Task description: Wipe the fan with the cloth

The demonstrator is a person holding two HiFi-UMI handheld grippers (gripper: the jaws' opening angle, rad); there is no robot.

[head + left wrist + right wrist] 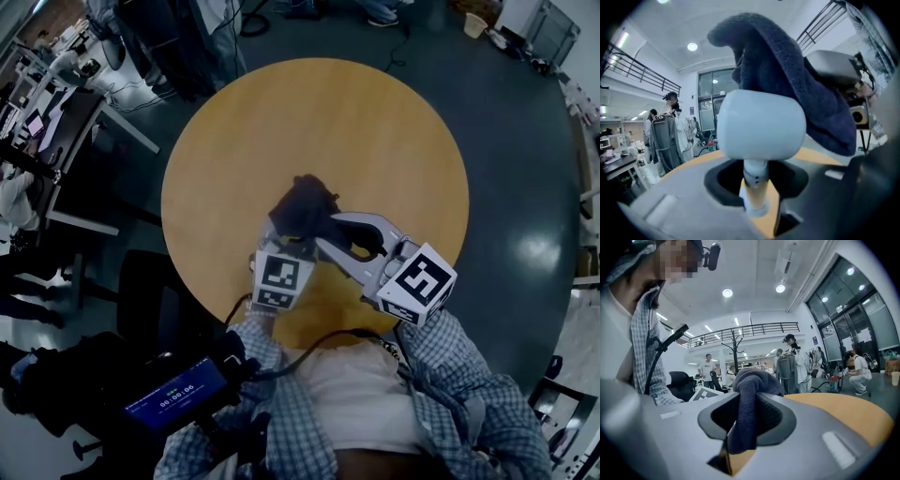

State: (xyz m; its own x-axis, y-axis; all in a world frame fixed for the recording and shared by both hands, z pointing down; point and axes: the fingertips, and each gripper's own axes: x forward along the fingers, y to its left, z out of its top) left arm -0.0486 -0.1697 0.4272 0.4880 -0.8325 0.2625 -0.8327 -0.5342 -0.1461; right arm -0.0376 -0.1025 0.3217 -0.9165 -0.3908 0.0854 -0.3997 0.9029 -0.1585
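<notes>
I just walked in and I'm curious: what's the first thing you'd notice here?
A dark blue cloth, pinched in the jaws of the right gripper, hangs draped over a little white fan. The left gripper holds that fan by its stem, above the near edge of a round yellow table.

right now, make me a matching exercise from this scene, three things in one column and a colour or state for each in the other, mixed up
Things:
1. fan
2. cloth
3. table

Descriptions:
a. dark blue, pinched between the jaws of the right gripper
b. round, with a yellow-brown top
c. white, its stem clamped by the left gripper

Pairs: 1-c, 2-a, 3-b
</notes>
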